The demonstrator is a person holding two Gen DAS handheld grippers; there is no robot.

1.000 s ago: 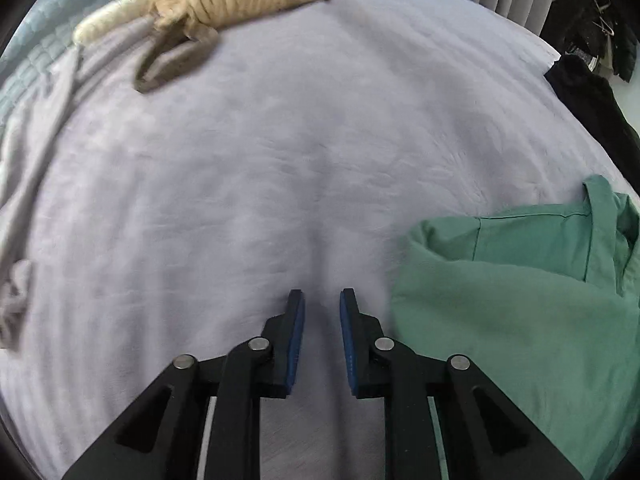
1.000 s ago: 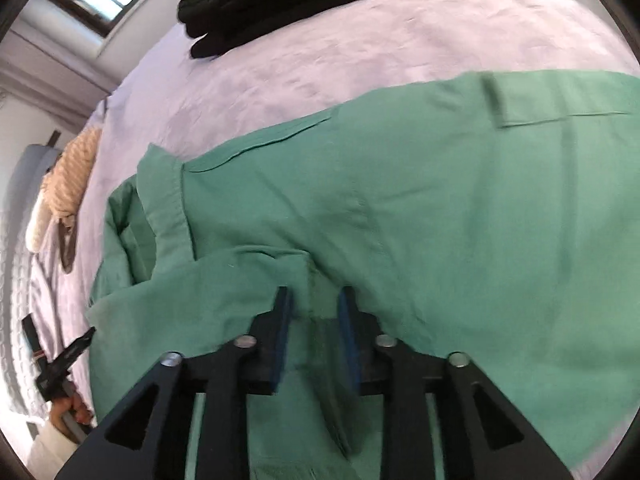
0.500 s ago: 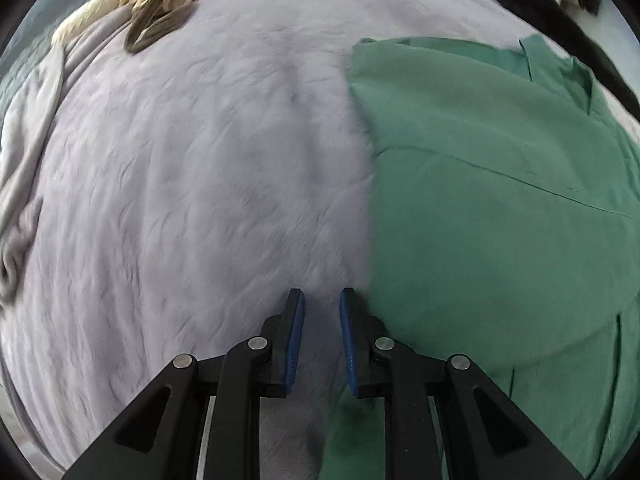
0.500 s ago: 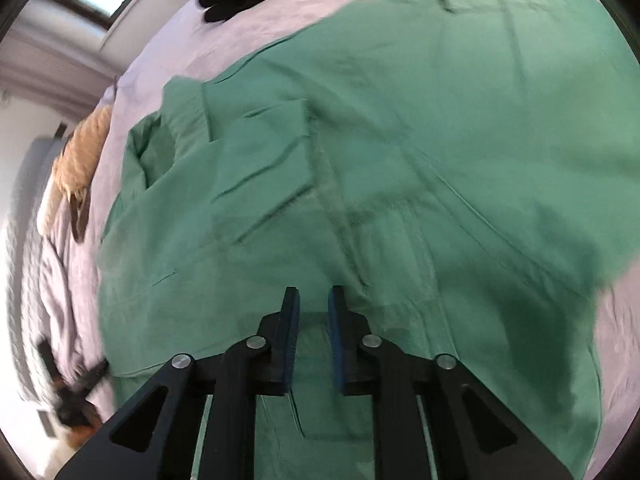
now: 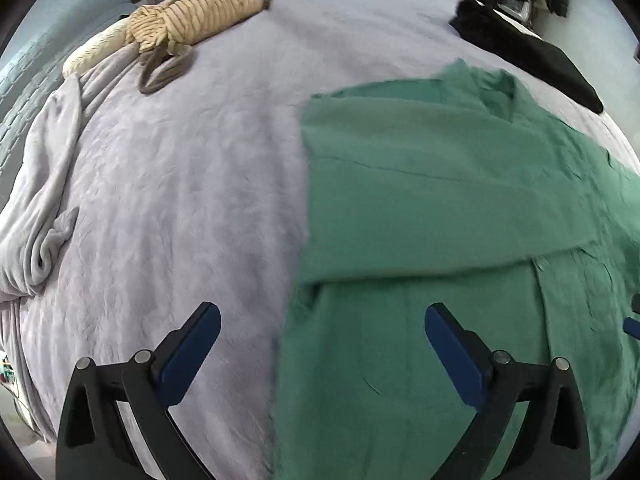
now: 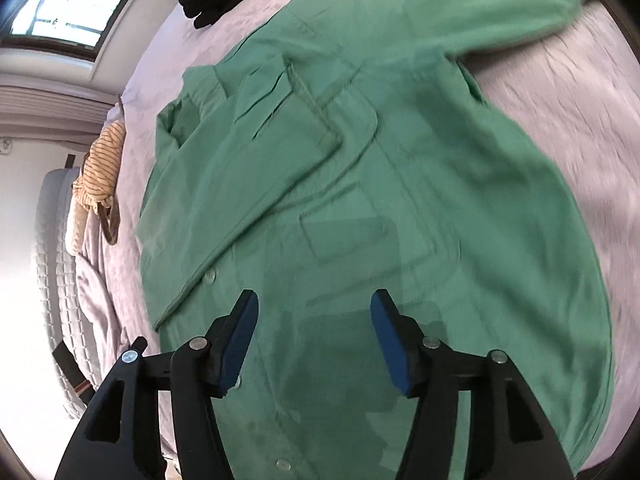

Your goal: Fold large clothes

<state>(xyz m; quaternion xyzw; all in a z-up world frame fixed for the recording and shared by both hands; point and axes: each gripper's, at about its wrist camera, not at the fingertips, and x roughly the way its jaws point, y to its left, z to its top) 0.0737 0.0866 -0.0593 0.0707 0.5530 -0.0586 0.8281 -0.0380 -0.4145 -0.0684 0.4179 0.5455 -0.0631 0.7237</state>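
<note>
Above the green shirt (image 6: 360,184), both tools, left (image 5: 322,320) and right (image 6: 314,312), have just spread apart, holding nothing.

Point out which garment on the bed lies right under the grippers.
The green shirt, spread flat under both open grippers; the black garment and the striped tan garment lie at the bed's far edge.

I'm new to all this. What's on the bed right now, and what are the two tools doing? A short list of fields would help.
surface: bed with lilac blanket
main garment: green shirt, lying spread out, one side folded over
other clothes: striped top; black garment
left gripper: jaws just opened wide, nothing between them
right gripper: jaws just opened, above shirt, holding nothing
</note>
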